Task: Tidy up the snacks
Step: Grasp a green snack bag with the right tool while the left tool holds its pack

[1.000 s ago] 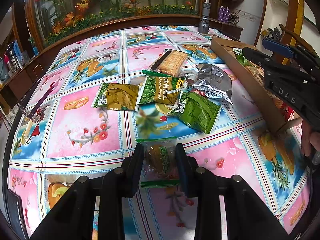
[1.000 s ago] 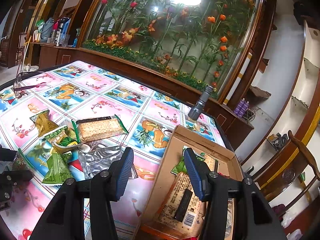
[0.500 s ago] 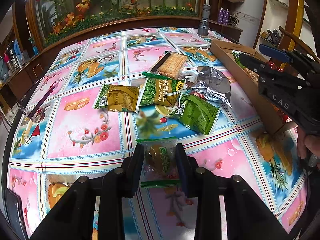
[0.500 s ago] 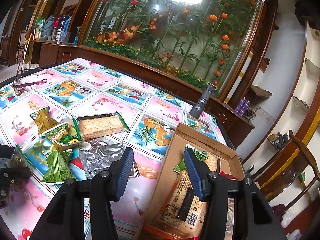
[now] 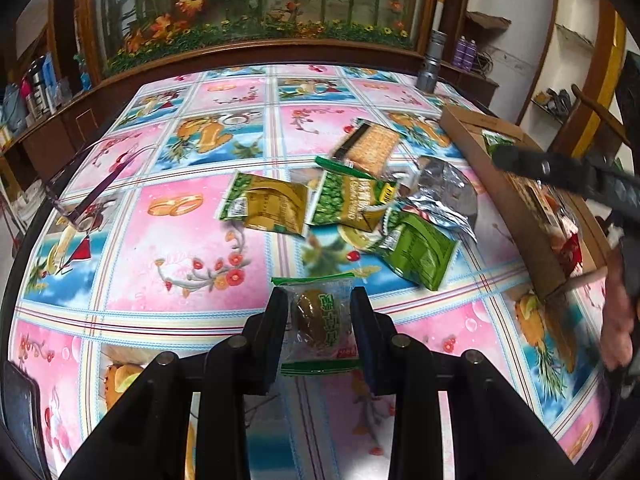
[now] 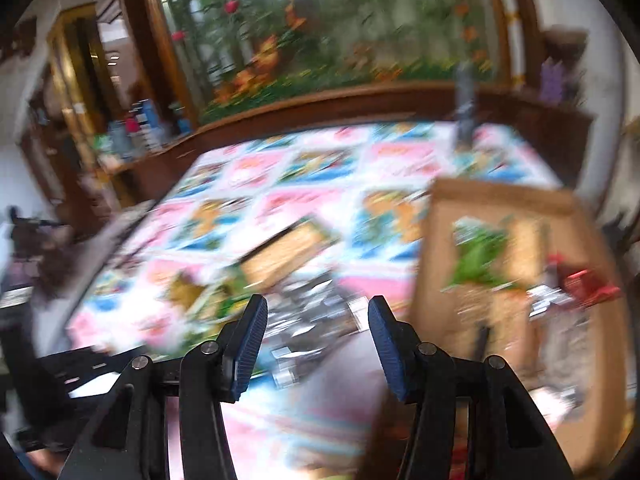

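A: What takes up most of the view?
B: A table [image 5: 192,240] under a pink and blue fruit-print cloth, with a wooden edge at the far side. Along its right side lies a long cardboard box [image 5: 516,208] with packets inside.

A: And the loose snacks?
B: A heap mid-table: a crumpled silver bag [image 5: 444,192], a cracker pack [image 5: 370,148] behind it, a pea bag [image 5: 348,202], a yellow-green bag [image 5: 266,208] to its left, and a green bag [image 5: 416,252] nearest the box.

A: The left gripper [image 5: 318,320]?
B: Its jaws pinch a clear cake packet [image 5: 318,316] from both sides, low over the near table, apart from the heap.

A: The right gripper [image 6: 316,328]?
B: Jaws spread, nothing between them. Its view is badly blurred; it sits over the silver bag, just left of the box [image 6: 500,264].
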`<action>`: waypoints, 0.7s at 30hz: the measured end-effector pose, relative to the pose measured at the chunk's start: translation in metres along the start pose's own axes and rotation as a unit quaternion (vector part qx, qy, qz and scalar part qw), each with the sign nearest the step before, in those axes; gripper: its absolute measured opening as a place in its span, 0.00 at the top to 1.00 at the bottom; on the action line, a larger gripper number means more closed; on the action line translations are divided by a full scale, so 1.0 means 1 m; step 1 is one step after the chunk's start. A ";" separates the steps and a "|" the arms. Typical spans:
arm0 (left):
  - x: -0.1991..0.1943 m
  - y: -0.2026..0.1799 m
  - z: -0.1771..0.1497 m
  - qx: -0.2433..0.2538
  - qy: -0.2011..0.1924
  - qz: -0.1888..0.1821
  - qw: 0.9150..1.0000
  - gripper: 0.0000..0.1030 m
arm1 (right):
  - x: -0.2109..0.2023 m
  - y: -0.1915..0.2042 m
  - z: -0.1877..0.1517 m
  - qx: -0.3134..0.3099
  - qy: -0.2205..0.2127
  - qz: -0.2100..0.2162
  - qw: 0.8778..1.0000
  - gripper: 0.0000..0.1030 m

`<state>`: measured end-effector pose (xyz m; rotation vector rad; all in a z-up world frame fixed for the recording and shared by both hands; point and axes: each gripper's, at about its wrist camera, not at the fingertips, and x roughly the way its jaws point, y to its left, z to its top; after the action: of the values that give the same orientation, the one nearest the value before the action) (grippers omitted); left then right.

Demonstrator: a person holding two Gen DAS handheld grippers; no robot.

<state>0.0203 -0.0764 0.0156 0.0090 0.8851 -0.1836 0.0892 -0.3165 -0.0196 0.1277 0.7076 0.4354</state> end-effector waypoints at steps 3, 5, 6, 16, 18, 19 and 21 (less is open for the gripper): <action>-0.003 0.006 0.002 -0.011 -0.008 0.006 1.000 0.70 | 0.015 0.032 -0.009 -0.034 0.049 0.060 0.996 0.45; -0.004 0.009 0.002 -0.019 -0.012 0.008 1.000 0.70 | 0.024 0.048 -0.015 -0.049 0.074 0.084 0.993 0.45; -0.005 0.012 0.003 -0.025 -0.014 0.012 1.000 0.70 | 0.032 0.057 -0.018 -0.054 0.085 0.082 0.992 0.45; -0.007 0.017 0.004 -0.034 -0.029 0.058 0.997 0.70 | 0.073 0.084 -0.035 -0.113 0.125 0.029 0.985 0.64; -0.009 0.016 0.004 -0.032 -0.034 0.069 0.997 0.70 | 0.071 0.088 -0.039 -0.117 0.116 0.020 0.986 0.66; -0.010 0.016 0.004 -0.031 -0.038 0.075 0.996 0.70 | 0.068 0.089 -0.041 -0.120 0.109 0.018 0.987 0.67; -0.012 0.016 0.004 -0.031 -0.043 0.083 0.995 0.70 | 0.060 0.088 -0.043 -0.127 0.093 0.013 0.987 0.69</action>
<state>0.0189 -0.0589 0.0261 0.0168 0.7989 -0.0021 0.0713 -0.2124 -0.0654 -0.1457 0.8282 0.5636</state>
